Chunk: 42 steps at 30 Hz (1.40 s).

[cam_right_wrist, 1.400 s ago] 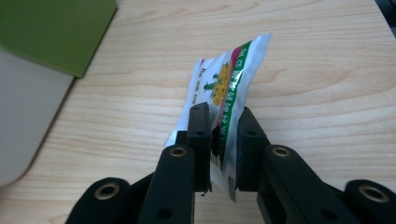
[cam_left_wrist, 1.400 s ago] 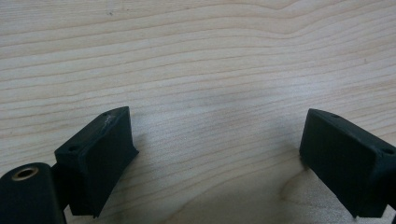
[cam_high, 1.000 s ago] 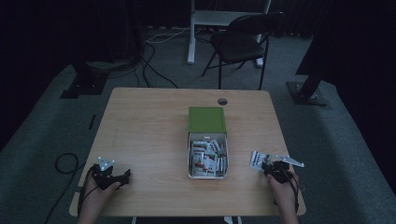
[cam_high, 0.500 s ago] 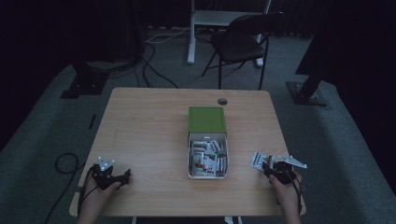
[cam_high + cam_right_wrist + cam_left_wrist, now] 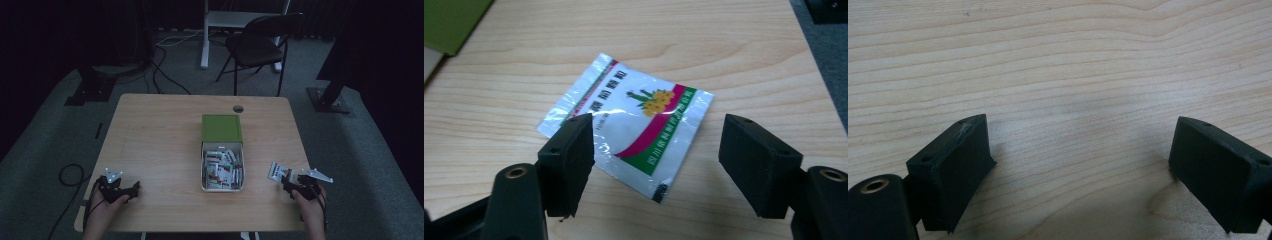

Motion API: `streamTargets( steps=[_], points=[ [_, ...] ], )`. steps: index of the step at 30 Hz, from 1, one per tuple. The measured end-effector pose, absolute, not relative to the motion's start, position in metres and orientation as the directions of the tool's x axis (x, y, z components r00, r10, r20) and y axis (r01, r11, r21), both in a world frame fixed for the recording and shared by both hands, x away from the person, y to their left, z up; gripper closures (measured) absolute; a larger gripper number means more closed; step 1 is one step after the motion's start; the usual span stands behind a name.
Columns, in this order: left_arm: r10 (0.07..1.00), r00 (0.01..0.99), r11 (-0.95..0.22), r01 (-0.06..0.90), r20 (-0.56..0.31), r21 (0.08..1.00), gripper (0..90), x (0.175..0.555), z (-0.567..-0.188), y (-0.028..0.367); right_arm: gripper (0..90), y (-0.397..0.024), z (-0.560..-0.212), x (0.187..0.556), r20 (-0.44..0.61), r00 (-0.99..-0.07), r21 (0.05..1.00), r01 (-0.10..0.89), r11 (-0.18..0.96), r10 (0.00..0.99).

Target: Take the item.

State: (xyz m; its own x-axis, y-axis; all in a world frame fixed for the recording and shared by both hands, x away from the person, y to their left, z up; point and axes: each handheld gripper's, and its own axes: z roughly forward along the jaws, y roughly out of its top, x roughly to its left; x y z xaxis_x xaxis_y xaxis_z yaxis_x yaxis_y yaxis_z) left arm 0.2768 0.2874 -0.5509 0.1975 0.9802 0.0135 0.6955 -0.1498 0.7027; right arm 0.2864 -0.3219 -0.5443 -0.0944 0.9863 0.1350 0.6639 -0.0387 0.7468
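At the near right corner of the pale wooden table (image 5: 160,135), the right gripper (image 5: 656,145) is standing with its black jaws spread wide, and they have just been opening. One second ago, in the high view, the same gripper was sitting close over the sachet; now its jaws are parted, with the sachet lying loose on the wood between and just beyond them, neither pad pressing on it.

Seen from the right gripper view, the flat, shiny white plastic sachet (image 5: 634,120) is lying slightly skewed on the tabletop, its near edge reaching in between the jaws. It is carrying a magenta and green diagonal band, a small yellow flower picture and printed characters; its film is crinkled and catching the light. In the high view the sachet (image 5: 279,171) is resting just left of and beyond the right hand (image 5: 311,210), near the table's right edge.

Further left, the open white cardboard box (image 5: 222,187) with a green lid (image 5: 221,128) folded back toward the far side is holding many similar sachets, well apart from the one on the table.

Over at the near left corner, the left gripper (image 5: 1078,165) is resting with its jaws wide apart over bare wood, just as it was in the earlier frames.
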Motion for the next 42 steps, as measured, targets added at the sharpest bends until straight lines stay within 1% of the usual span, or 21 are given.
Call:
streamTargets(
  steps=[2,7,11,13,15,20,26,30,34,35,42],
  points=[
    [0.980,0.198,-0.150,0.696,0.014,0.703,10.5,0.277,-0.551,0.287,27.0,-0.320,-0.544,0.285,0.132,-0.104,0.750,0.660,-0.031,0.986],
    [0.980,0.197,-0.149,0.695,0.013,0.703,10.5,0.277,-0.551,0.287,27.0,-0.312,-0.540,0.282,0.125,-0.140,0.759,0.651,-0.004,0.982],
    [0.980,0.198,-0.150,0.696,0.014,0.703,10.5,0.277,-0.551,0.287,27.0,-0.305,-0.538,0.281,0.151,-0.189,0.765,0.644,0.007,0.970],
    [0.980,0.198,-0.150,0.696,0.014,0.702,10.5,0.277,-0.551,0.287,27.1,-0.302,-0.539,0.282,0.142,-0.221,0.770,0.637,0.033,0.965],
    [0.980,0.198,-0.150,0.696,0.014,0.702,10.5,0.277,-0.551,0.287,27.1,-0.300,-0.540,0.282,0.136,-0.233,0.770,0.637,0.046,0.963],
    [0.980,0.198,-0.150,0.696,0.014,0.702,10.5,0.277,-0.551,0.287,27.2,-0.291,-0.539,0.282,0.114,-0.313,0.791,0.602,0.104,0.943],
    [0.980,0.198,-0.150,0.696,0.013,0.702,10.5,0.277,-0.551,0.287,27.1,-0.280,-0.539,0.282,0.118,-0.420,0.819,0.554,0.152,0.900],
    [0.980,0.198,-0.150,0.696,0.014,0.702,10.5,0.277,-0.551,0.287,27.1,-0.273,-0.539,0.282,0.122,-0.473,0.832,0.528,0.170,0.873],
    [0.980,0.198,-0.150,0.696,0.014,0.702,10.5,0.277,-0.551,0.287,27.0,-0.266,-0.541,0.281,0.097,-0.536,0.838,0.499,0.222,0.838],
    [0.980,0.197,-0.149,0.695,0.013,0.703,10.5,0.277,-0.551,0.287,25.2,-0.264,-0.542,0.281,0.090,-0.551,0.839,0.491,0.235,0.830],
    [0.980,0.197,-0.149,0.695,0.013,0.703,10.5,0.277,-0.551,0.287,24.2,-0.254,-0.548,0.280,0.075,-0.613,0.818,0.489,0.304,0.786]
  ],
)
